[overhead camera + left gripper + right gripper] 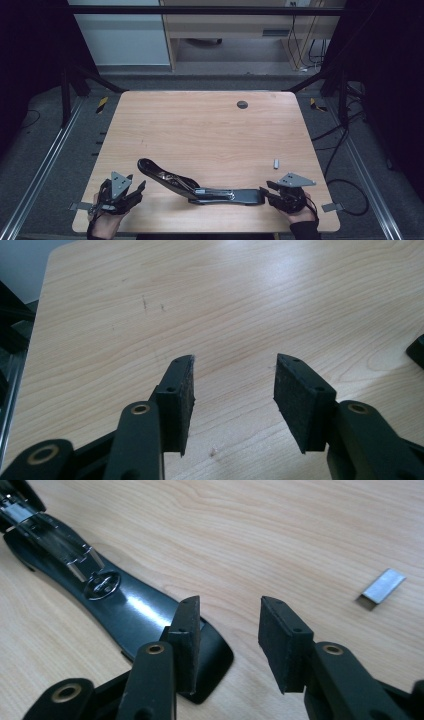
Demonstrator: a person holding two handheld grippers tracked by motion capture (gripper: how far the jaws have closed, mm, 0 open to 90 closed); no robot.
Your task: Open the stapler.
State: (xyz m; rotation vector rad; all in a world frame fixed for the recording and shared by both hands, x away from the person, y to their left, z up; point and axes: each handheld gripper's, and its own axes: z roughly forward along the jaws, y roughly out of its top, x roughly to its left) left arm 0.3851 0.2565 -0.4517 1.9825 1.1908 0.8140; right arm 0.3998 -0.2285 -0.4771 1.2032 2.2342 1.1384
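The open stapler [200, 186] looks rigid, hinged and glossy; both grippers [136, 189] [264, 192] stand released, best gripping its flat base.

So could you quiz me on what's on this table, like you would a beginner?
1. True or false: the right tool grips the stapler.
2. Which small metal thing lies on the table beyond the right tool: A a coin, B a staple strip, C a key?
3. What lies between the pads of the left tool?

Key: 1 false, its pads stand apart beside the stapler's base end. 2 B. 3 Nothing, just bare wood.
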